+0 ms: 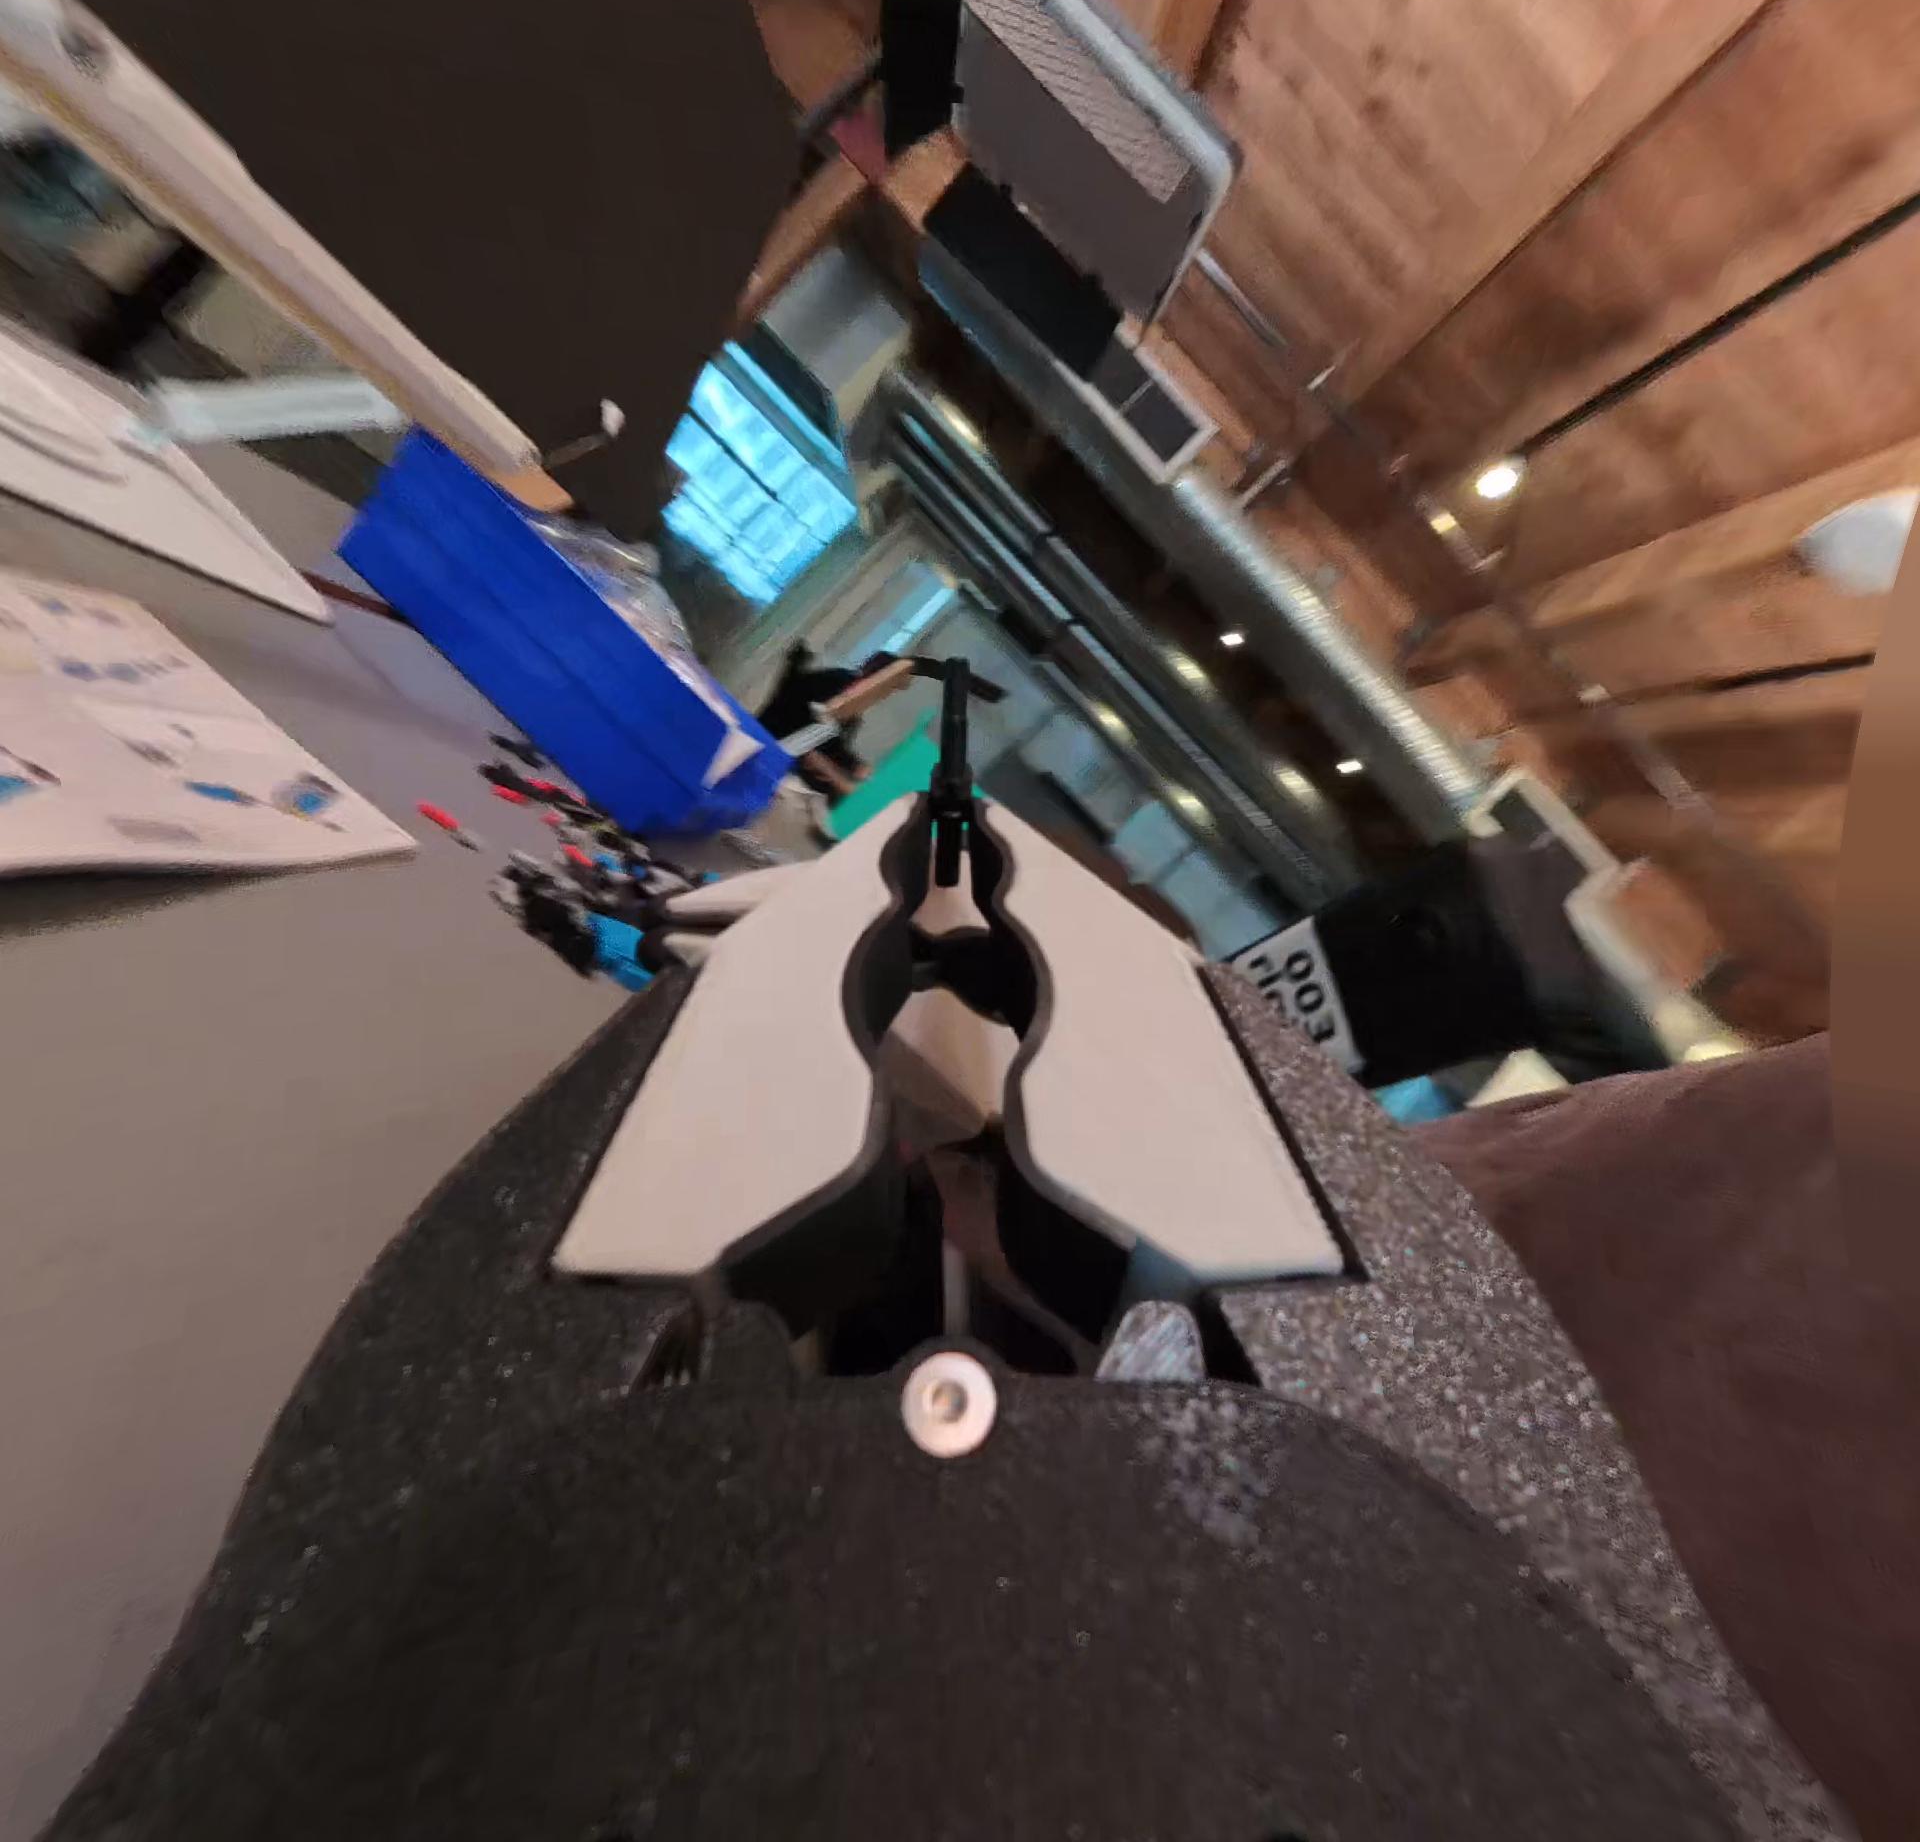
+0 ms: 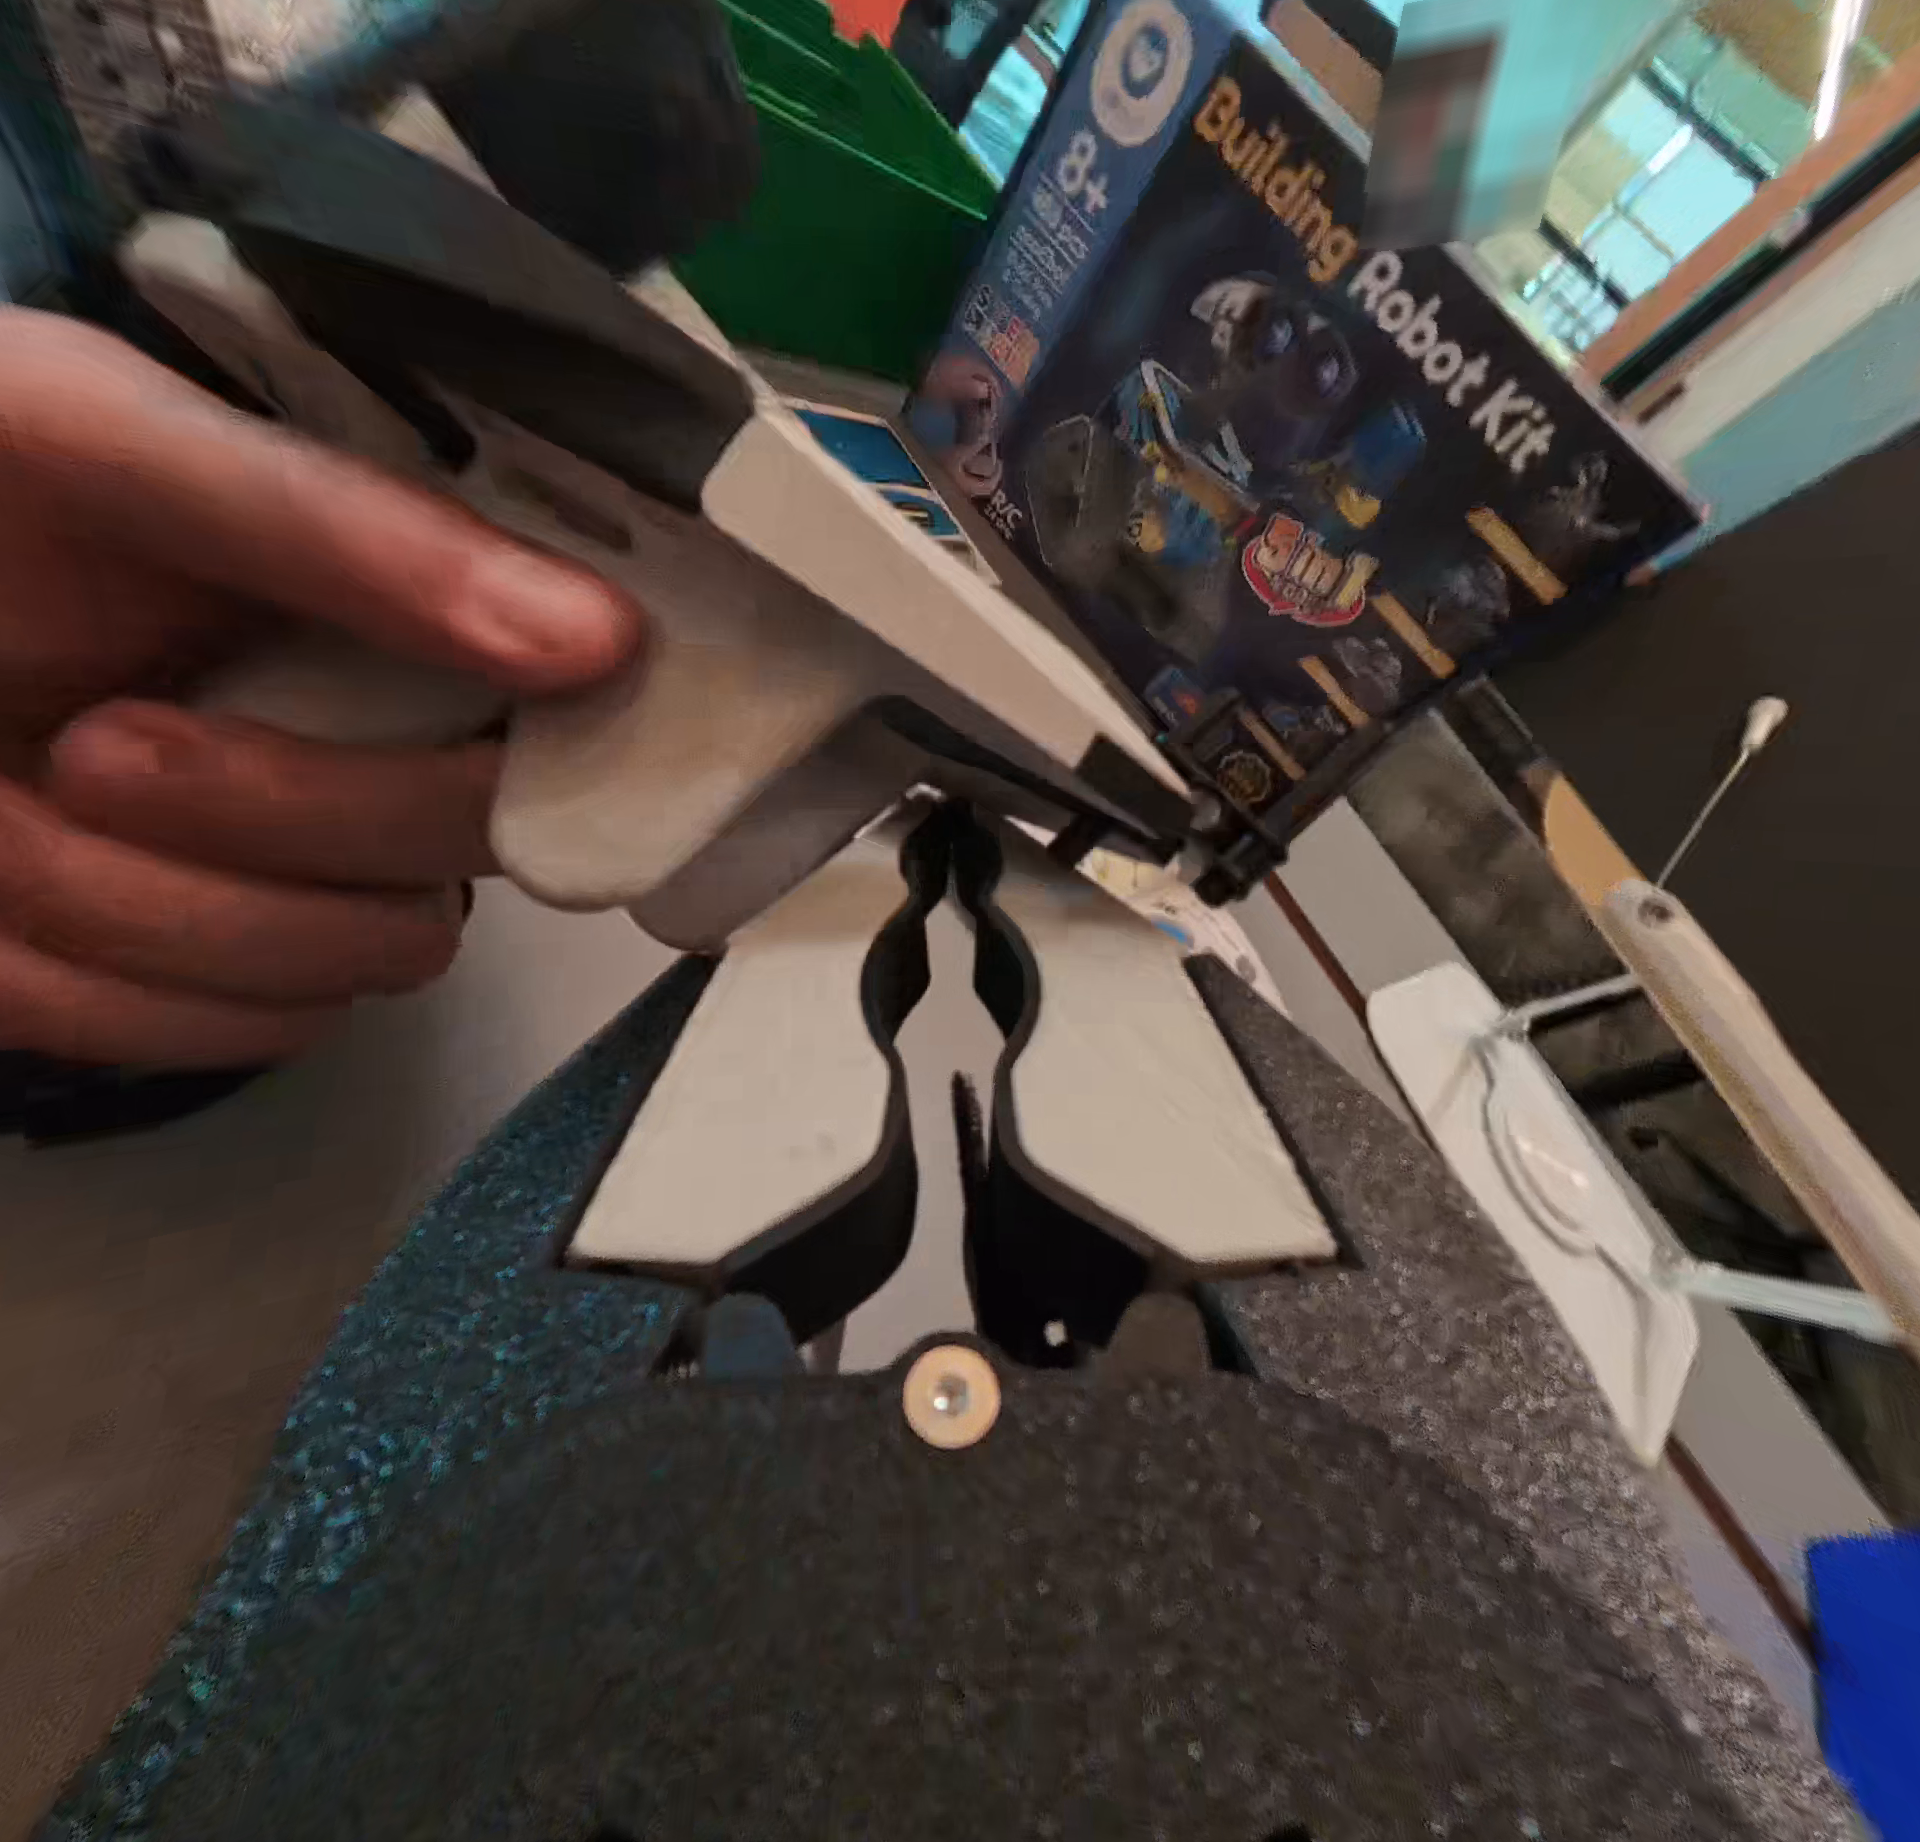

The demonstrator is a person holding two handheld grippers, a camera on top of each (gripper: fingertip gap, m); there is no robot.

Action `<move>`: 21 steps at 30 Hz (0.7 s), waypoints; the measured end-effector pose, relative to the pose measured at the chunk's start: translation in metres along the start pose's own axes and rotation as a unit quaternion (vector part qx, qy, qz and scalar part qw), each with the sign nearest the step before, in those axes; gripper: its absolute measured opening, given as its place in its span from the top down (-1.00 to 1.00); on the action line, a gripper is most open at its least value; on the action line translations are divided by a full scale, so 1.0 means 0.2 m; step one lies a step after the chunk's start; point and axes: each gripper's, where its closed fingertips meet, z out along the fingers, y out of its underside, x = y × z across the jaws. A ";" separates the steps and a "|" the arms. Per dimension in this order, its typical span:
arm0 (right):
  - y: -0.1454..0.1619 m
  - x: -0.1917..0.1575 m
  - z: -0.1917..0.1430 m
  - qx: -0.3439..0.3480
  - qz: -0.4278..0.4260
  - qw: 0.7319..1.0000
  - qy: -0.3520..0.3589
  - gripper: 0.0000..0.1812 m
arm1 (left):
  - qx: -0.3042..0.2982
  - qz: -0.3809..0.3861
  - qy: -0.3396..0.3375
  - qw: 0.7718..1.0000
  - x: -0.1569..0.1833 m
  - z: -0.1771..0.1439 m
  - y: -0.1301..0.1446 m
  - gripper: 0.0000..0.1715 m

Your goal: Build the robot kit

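Observation:
My left gripper (image 1: 951,828) is shut on a thin black rod-like part (image 1: 953,743) that sticks out past its fingertips, raised above the grey table (image 1: 208,1117). The right wrist view shows this gripper (image 2: 1195,818) from the side, held by a hand (image 2: 208,649), with the black part (image 2: 1242,852) at its tips. My right gripper (image 2: 951,842) lies just below and behind it. Its pads are pressed together and I see nothing between them. The left gripper's body covers part of its fingertips.
A blue bin (image 1: 561,629), printed sheets (image 1: 156,753) and a pile of small red, black and blue parts (image 1: 571,878) lie on the table. A dark kit box (image 2: 1299,462), a green bin (image 2: 831,213), a white tray (image 2: 1538,1190) and a wooden bar (image 2: 1714,1044) stand ahead. One gripper's finger ends stand about 6 cm off the other's.

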 end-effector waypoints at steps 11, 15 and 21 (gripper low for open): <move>0.00 0.15 -0.20 0.093 0.062 0.987 -0.111 0.41 | -0.038 -0.098 -0.039 0.994 -0.18 -0.08 0.02 0.93; 0.05 0.07 -0.18 0.057 -0.026 0.992 -0.106 0.43 | -0.062 -0.091 -0.061 0.992 -0.21 -0.07 0.07 0.93; 0.15 0.06 -0.11 -0.006 -0.078 0.994 -0.074 0.40 | -0.111 -0.040 -0.111 0.987 -0.25 -0.04 0.17 0.93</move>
